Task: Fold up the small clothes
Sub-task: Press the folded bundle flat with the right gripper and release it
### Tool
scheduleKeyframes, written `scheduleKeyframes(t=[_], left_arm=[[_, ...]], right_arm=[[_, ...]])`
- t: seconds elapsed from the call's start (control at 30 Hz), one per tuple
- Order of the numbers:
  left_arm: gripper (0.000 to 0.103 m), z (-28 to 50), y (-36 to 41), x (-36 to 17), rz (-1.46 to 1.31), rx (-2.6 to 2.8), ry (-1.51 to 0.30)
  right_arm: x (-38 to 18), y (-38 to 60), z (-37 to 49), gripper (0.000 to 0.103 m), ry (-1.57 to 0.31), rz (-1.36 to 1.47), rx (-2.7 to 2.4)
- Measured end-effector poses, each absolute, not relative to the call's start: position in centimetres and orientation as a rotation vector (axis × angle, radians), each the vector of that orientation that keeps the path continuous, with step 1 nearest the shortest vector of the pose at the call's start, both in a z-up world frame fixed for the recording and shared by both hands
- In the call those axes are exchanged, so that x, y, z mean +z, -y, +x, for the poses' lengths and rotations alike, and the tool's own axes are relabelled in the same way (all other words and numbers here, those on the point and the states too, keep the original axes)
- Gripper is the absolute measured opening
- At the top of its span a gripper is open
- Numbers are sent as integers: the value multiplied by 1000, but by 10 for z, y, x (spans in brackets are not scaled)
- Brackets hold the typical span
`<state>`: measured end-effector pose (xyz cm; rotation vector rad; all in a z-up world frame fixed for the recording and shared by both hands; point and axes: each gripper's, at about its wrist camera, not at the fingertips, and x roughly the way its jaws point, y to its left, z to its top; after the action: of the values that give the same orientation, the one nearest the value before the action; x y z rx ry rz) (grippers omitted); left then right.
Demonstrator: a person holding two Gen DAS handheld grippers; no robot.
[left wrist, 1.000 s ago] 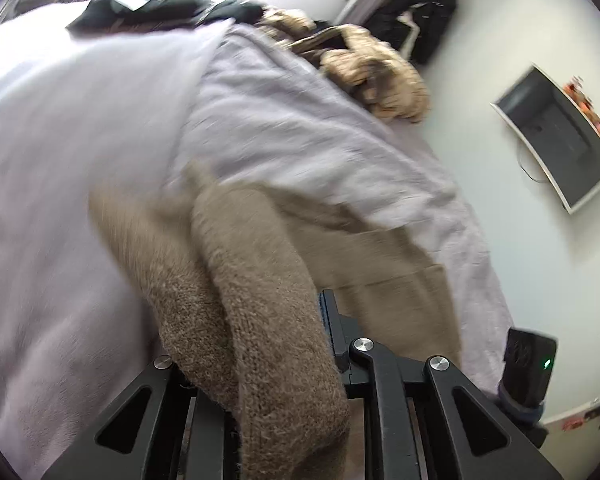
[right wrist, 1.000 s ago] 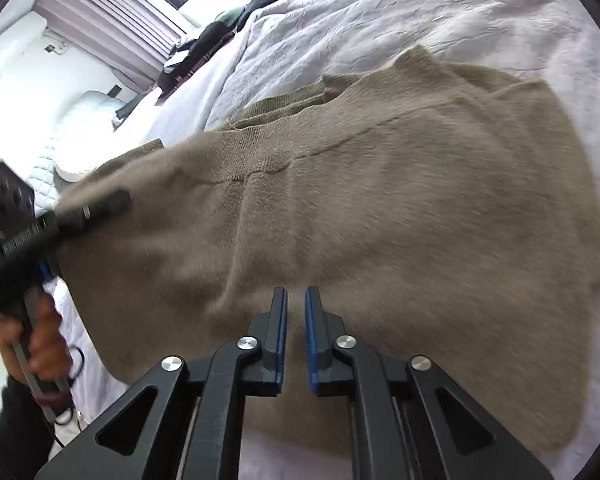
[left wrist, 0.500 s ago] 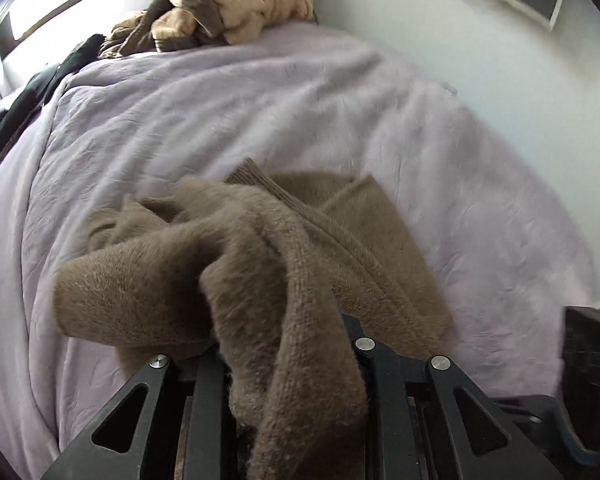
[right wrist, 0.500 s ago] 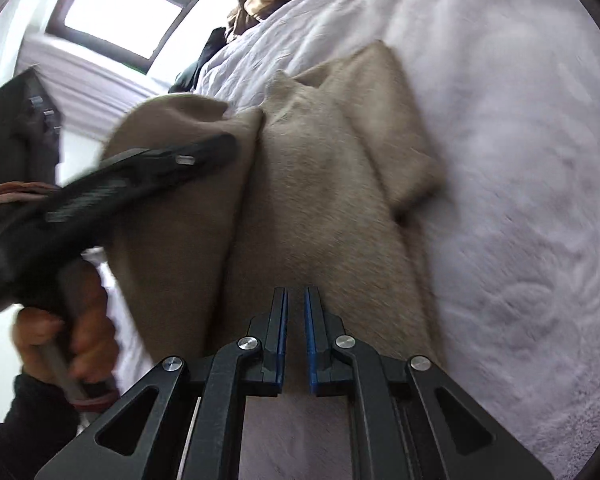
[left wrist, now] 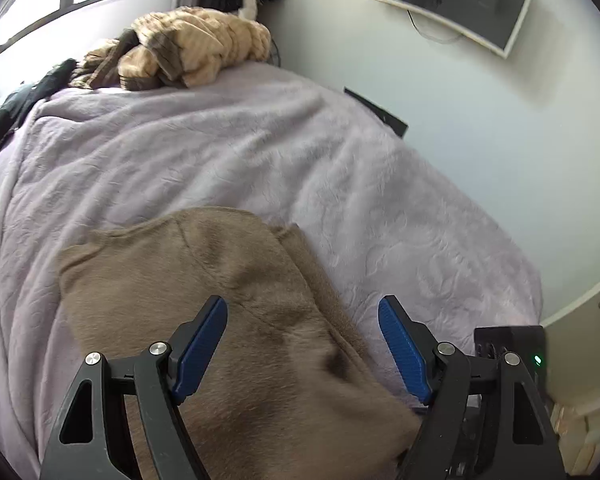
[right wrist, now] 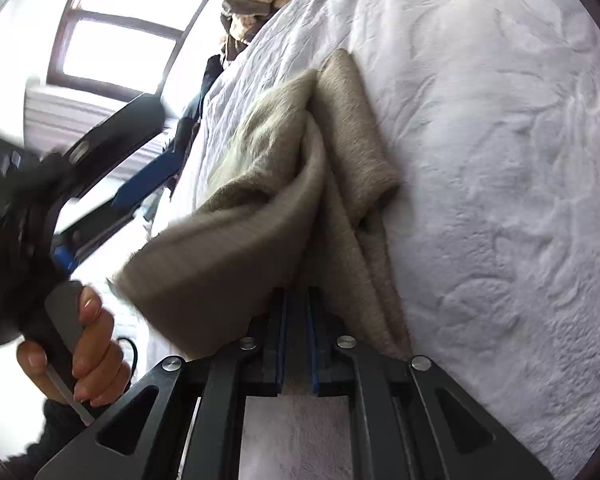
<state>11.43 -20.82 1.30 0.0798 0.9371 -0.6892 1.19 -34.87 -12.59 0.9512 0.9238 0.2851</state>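
Left wrist view: your left gripper (left wrist: pixel 302 344) has its jaws opening, blue pads (left wrist: pixel 202 346) spread apart and pressing on nothing; the brown knit garment (left wrist: pixel 228 312) lies folded on the lilac bedspread (left wrist: pixel 220 152) under and ahead of them. In the right wrist view your right gripper (right wrist: pixel 296 344) has its jaws pinched on the garment's near edge, the fabric draping ahead. Your left hand (right wrist: pixel 88 360) grips its handle left of those jaws.
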Motion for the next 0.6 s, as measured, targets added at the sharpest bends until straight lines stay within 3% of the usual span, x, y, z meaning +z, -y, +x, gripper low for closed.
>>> scheduleKeyframes(t=[0.1, 0.2, 0.27, 0.43, 0.6], left_arm=[[79, 116, 185, 16, 50, -636, -923], [79, 116, 150, 9, 18, -554, -935], [79, 116, 124, -2, -3, -501, -956], [79, 123, 65, -38, -118, -378, -1045], [79, 126, 46, -57, -166, -323, -1059]], right_arm=[[-130, 357, 6, 18, -902, 1012, 295], [-130, 366, -2, 39, -848, 1078, 338], [-131, 374, -7, 61, -792, 1151, 384], [-131, 386, 19, 69, -789, 1223, 488], [-131, 385, 60, 69, -887, 1176, 513]])
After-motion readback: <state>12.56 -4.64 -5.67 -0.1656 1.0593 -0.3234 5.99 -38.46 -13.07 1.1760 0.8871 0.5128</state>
